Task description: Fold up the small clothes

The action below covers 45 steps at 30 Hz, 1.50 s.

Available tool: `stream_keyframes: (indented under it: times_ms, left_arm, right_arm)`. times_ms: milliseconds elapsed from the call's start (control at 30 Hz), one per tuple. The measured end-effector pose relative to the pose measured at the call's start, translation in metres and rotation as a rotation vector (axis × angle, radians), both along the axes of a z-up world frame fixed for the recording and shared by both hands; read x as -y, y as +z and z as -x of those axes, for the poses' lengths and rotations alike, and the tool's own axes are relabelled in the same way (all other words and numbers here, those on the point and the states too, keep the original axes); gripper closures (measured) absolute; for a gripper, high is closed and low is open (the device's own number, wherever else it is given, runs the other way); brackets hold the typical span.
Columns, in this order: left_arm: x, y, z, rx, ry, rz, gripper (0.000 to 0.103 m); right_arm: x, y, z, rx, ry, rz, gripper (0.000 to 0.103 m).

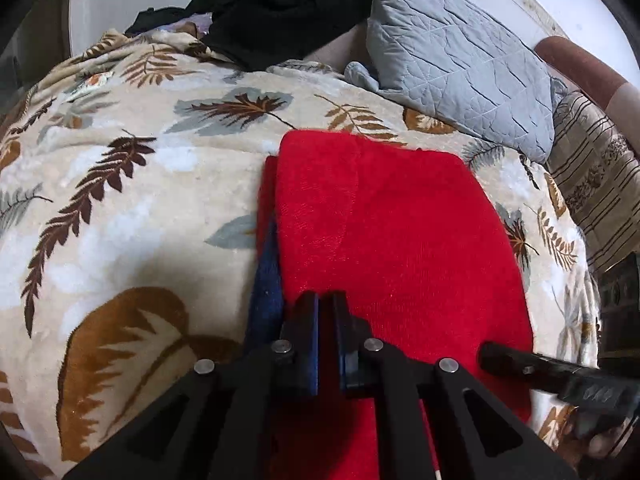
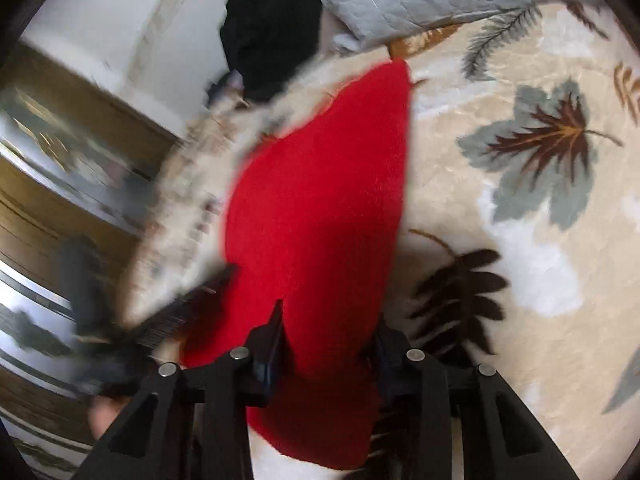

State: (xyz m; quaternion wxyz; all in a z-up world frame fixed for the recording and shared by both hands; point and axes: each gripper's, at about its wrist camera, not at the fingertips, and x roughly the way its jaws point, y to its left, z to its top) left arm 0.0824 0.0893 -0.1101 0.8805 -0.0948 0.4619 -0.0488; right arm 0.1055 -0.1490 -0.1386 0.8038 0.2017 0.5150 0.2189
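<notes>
A folded red garment (image 1: 400,240) with a dark blue strip (image 1: 266,280) along its left edge lies flat on the leaf-patterned blanket (image 1: 120,208). My left gripper (image 1: 326,312) sits over its near left part with the jaws almost together. Whether cloth is caught between them I cannot tell. One black finger of my right gripper (image 1: 520,364) reaches the garment's near right edge. In the right wrist view the right gripper (image 2: 330,340) stands open. The red garment (image 2: 320,208) runs between its fingers (image 2: 276,332), and no clear pinch shows.
A grey quilted pillow (image 1: 460,80) and a heap of black clothes (image 1: 280,12) lie at the far side of the bed. A striped brown cushion (image 1: 592,184) is on the right. The right wrist view is blurred on its left, over a wooden floor (image 2: 48,208).
</notes>
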Motion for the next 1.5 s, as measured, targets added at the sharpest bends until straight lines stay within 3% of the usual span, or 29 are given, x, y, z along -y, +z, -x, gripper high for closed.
stream_keyframes:
  times_ms: [100,233,333,400,433,500,567,600,667,833,867,933,1000,1067,1100,1200,1400,1500]
  left_arm:
    - [-0.001,0.0,-0.002,-0.002,-0.006,0.02,0.094]
    - [-0.001,0.0,-0.002,-0.002,-0.004,0.036,0.094]
    - [0.0,0.0,-0.002,-0.002,-0.005,0.026,0.094]
    - [-0.002,0.0,-0.002,-0.005,-0.004,0.031,0.094]
    - [-0.004,-0.001,-0.002,-0.006,-0.006,0.038,0.094]
    - [-0.004,-0.001,-0.003,-0.007,-0.012,0.048,0.094]
    - [-0.001,-0.002,-0.003,-0.008,-0.014,0.044,0.094]
    - [-0.001,-0.001,-0.003,-0.005,-0.014,0.034,0.094]
    - [-0.001,0.0,-0.002,-0.002,-0.016,0.032,0.094]
    - [-0.001,-0.001,-0.004,-0.006,-0.014,0.033,0.094]
    - [-0.001,-0.001,-0.004,-0.007,-0.014,0.028,0.094]
    - [0.0,0.0,-0.004,-0.009,-0.015,0.02,0.094]
    - [-0.002,-0.001,-0.005,-0.014,-0.011,0.025,0.094]
    - [-0.001,0.0,-0.006,-0.02,-0.01,0.027,0.094]
    - [0.001,0.0,-0.005,-0.02,-0.014,0.024,0.094]
    - [0.003,0.001,-0.004,-0.015,-0.018,0.003,0.094]
    - [0.004,0.001,-0.003,-0.014,-0.011,-0.001,0.094]
    - [0.004,0.002,-0.003,-0.013,-0.01,-0.005,0.094]
  right_arm:
    - [0.019,0.002,-0.003,-0.026,-0.03,-0.168,0.037]
    - [0.043,0.016,-0.02,0.033,-0.126,-0.284,0.03]
    - [0.036,-0.006,-0.061,-0.07,-0.138,-0.325,0.032]
    - [0.015,-0.007,-0.07,-0.092,-0.077,-0.277,0.055]
    - [0.004,0.01,-0.066,-0.018,-0.051,-0.18,0.061]
    - [-0.01,0.031,-0.055,0.081,-0.025,-0.054,0.062]
    - [-0.017,0.018,-0.057,0.064,-0.033,0.04,0.062]
    - [-0.013,0.01,-0.06,0.044,-0.044,0.028,0.058]
    - [-0.001,0.007,-0.061,0.023,-0.078,-0.098,0.051]
    - [0.01,0.013,-0.069,0.041,-0.127,-0.187,0.031]
    - [0.009,0.008,-0.081,0.036,-0.136,-0.184,0.031]
    - [-0.008,-0.005,-0.095,-0.033,-0.08,-0.14,0.056]
    - [-0.021,0.023,-0.08,0.084,-0.042,-0.01,0.059]
    - [-0.034,0.035,-0.072,0.158,-0.022,0.091,0.058]
    - [-0.032,0.029,-0.075,0.123,-0.038,0.104,0.052]
    - [-0.012,0.017,-0.069,0.06,-0.095,-0.004,0.035]
    - [-0.004,0.013,-0.02,0.049,-0.022,-0.044,0.035]
    - [-0.02,0.017,-0.01,0.066,0.009,0.044,0.061]
